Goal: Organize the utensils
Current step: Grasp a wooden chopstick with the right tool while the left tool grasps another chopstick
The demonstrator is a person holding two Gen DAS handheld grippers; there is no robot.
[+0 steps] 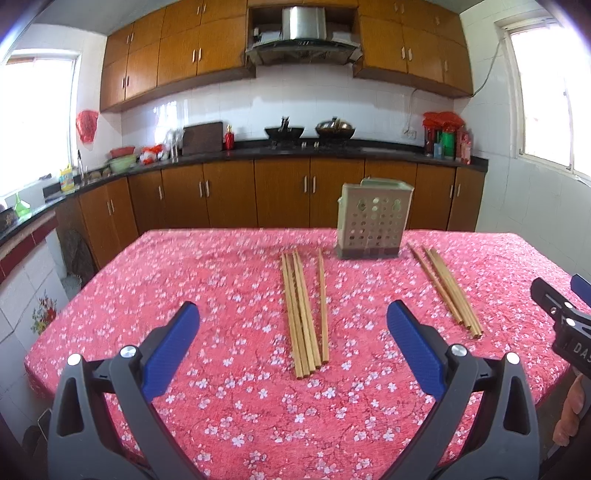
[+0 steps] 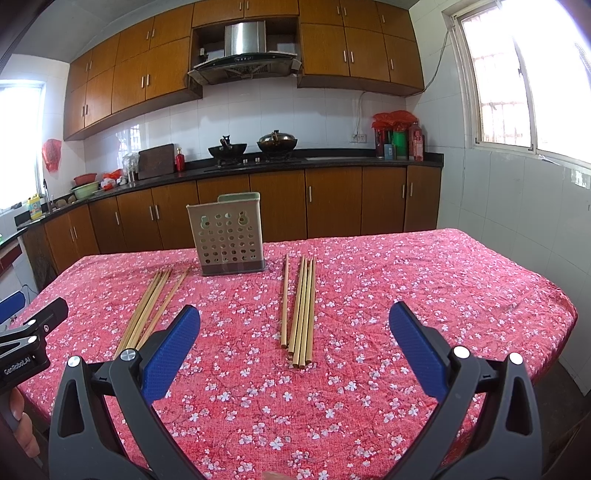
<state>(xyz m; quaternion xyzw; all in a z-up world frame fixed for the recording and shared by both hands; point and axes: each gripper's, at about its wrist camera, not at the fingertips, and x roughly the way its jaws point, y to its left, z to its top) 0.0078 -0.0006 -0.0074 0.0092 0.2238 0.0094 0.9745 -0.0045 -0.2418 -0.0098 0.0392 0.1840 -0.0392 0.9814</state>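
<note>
Beige plastic, punched with round holes, makes up the holder (image 1: 373, 218) that stands upright on a dark base toward the far side of the counter (image 1: 221, 398); nothing shows above its rim, and its inside cannot be seen. To the left of the holder and nearer the camera lies a bunch of wooden chopsticks (image 1: 303, 314), four close together and one a little apart, all flat and running lengthwise toward the holder. To the right of the holder lies a second bunch of chopsticks (image 1: 447, 291), again flat, with one stick slightly apart from the others. Neither bunch touches the holder.

A red cloth with small white blossoms covers the counter. Beyond the holder stands a kitchen wall of brown cabinets, white tiles, a steel hood (image 1: 303, 33) and two dark woks (image 1: 284, 131) on a stove, with bright windows at both sides.

The left tongs (image 1: 291, 319) hover over the near part of the cloth, spread wide and gripping nothing, framing the left bunch. The right tongs (image 2: 294, 321) are likewise spread wide and empty, framing the right bunch. Bare cloth lies open between the bunches, around the holder and out to the right edge.
</note>
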